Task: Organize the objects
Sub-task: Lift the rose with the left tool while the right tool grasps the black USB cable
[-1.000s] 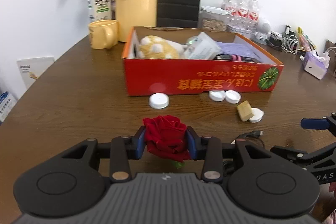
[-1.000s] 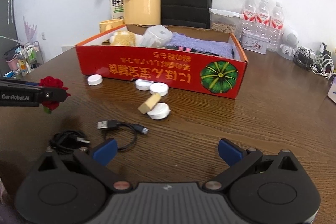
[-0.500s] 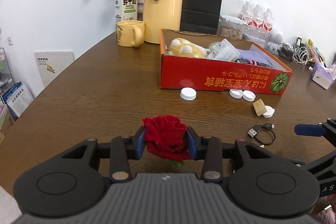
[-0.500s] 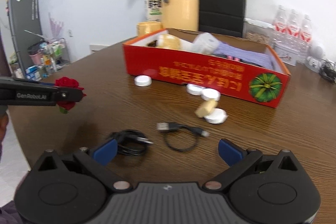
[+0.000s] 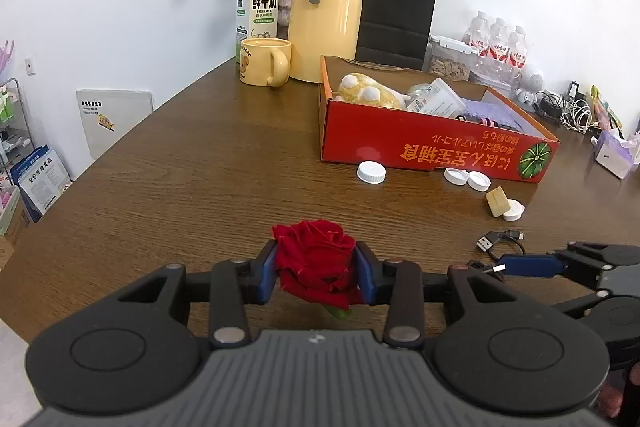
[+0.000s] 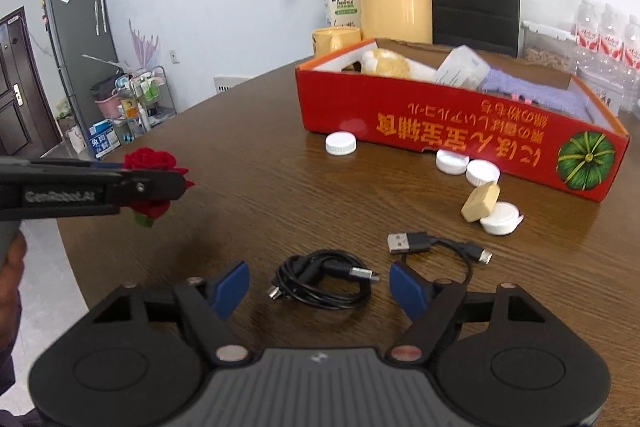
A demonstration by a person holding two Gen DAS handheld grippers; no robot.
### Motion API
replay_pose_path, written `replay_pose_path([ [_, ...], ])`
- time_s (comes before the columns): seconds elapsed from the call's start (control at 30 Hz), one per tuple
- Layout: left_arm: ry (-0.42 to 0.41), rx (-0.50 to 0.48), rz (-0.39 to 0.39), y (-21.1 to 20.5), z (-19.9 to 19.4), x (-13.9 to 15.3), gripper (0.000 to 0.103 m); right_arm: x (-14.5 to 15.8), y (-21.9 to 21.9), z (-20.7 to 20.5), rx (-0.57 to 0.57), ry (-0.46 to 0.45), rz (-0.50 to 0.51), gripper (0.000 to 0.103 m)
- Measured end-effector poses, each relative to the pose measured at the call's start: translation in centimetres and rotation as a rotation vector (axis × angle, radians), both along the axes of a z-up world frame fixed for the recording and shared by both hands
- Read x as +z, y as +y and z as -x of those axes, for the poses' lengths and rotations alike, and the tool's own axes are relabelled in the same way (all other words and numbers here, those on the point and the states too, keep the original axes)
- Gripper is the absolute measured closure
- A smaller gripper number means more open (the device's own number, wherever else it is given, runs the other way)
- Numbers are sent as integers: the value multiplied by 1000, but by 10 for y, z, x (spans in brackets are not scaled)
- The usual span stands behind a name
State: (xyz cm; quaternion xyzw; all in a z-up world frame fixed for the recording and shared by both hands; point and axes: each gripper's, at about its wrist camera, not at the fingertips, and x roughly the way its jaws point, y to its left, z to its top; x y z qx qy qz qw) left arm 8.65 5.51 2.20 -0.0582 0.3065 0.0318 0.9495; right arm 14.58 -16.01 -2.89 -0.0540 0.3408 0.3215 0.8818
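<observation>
My left gripper [image 5: 316,277] is shut on a red rose [image 5: 316,263], held above the near part of the wooden table. From the right wrist view the rose [image 6: 150,163] shows at the left in that gripper [image 6: 176,183]. My right gripper [image 6: 320,287] hangs low over a coiled black cable [image 6: 320,281]; its jaws are closing with the coil between them, and the blue pads do not press on it. A second USB cable [image 6: 436,245] lies just beyond. The red cardboard box [image 6: 460,139] holds a plush toy, a packet and purple cloth.
Several white bottle caps [image 6: 340,143] and a tan block [image 6: 480,203] lie in front of the box. A yellow mug [image 5: 264,61], milk carton [image 5: 258,7], yellow thermos [image 5: 326,11], flower vase and black bag stand at the back. Water bottles, chargers and a tissue pack crowd the far right.
Both grippers drew back toward the table's near left, so the box looks farther. The right gripper's jaws have narrowed around the coiled cable. The rose stays clamped.
</observation>
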Motion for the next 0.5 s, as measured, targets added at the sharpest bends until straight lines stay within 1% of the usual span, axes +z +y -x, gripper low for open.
replay_pose_path([
  [0.07,-1,3,-7,0,0,0,63,-2,1,1,5,-15,1,29],
  [0.13,5,10,-4,1,-3,-1,63,-3,2,2,11,-30,3,35],
  [0.17,10,12,-4,1,-5,-1,63,-4,2,3,14,-40,8,42],
  [0.23,18,11,-6,1,-6,-3,63,-4,2,4,18,-51,11,42],
  [0.3,24,9,-3,0,-9,-5,63,-5,1,5,20,-62,11,45],
  [0.5,24,-4,-6,-5,-17,-4,63,-4,-3,1,19,-58,-11,50],
])
